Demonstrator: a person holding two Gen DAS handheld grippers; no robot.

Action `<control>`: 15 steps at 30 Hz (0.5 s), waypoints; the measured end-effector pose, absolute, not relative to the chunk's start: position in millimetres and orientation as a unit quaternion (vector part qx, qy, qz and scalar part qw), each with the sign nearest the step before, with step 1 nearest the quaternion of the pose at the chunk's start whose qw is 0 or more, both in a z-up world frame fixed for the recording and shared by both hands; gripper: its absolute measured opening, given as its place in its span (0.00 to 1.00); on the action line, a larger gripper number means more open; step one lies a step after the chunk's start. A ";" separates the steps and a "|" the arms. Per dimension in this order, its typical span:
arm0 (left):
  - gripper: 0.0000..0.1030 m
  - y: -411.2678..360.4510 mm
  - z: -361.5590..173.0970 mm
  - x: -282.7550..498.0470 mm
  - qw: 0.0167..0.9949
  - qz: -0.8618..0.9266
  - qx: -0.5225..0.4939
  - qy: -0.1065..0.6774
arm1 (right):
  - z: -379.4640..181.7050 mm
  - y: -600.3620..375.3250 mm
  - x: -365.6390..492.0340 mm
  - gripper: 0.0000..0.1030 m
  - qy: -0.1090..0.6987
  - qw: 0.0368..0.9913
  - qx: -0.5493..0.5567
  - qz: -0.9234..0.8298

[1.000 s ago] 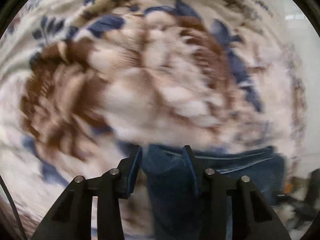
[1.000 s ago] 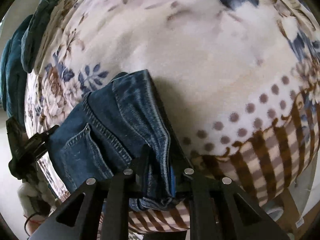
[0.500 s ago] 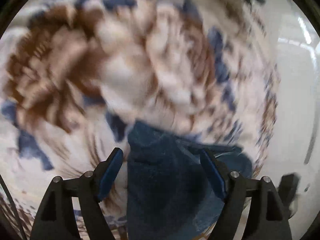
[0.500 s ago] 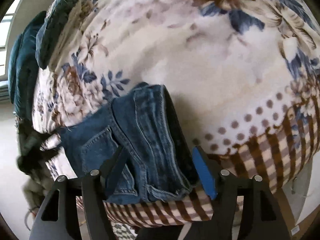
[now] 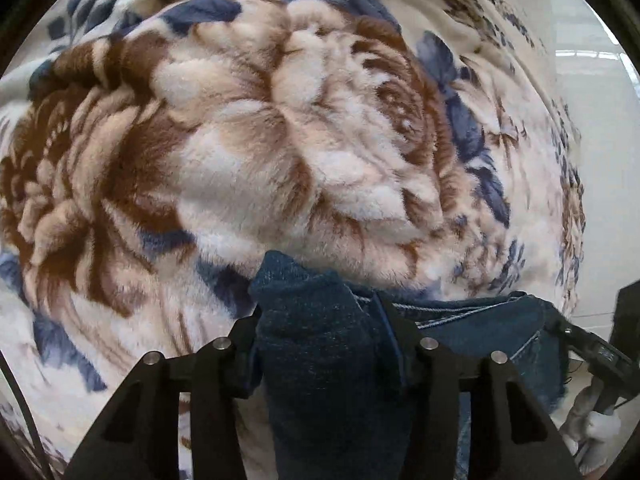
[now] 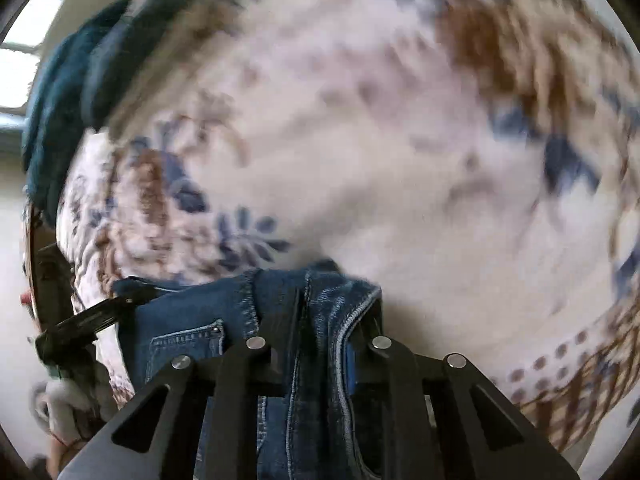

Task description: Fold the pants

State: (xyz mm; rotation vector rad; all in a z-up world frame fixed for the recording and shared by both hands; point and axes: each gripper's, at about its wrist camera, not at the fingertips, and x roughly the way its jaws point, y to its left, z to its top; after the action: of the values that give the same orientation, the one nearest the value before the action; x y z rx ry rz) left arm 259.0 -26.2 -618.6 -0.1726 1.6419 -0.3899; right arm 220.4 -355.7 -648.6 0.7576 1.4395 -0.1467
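The blue denim pants lie bunched on a floral fleece blanket. In the left wrist view my left gripper is shut on a thick fold of the denim, which fills the gap between its fingers. In the right wrist view my right gripper is shut on the pants at a stitched seam edge beside a back pocket. The other gripper shows as a black shape at the edge of each view, also on the denim.
The blanket covers a bed, with a dotted and striped border at the lower right. A dark teal garment lies at the bed's far left edge. Pale floor lies beyond the bed edge.
Both grippers were open over the pants half a second ago and have shut on the denim again. The right wrist view is now blurred with motion.
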 end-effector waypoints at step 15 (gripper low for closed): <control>0.81 29.4 -604.7 159.4 0.618 -0.119 -0.230 0.742 | -654.0 -344.3 128.0 0.32 0.674 0.599 0.430 -0.046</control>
State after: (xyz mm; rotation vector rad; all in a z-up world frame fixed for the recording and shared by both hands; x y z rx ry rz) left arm 159.4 29.4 -604.7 -0.5293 1.7076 -0.2727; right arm 128.0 -344.3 -654.0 0.9985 1.5634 -0.1067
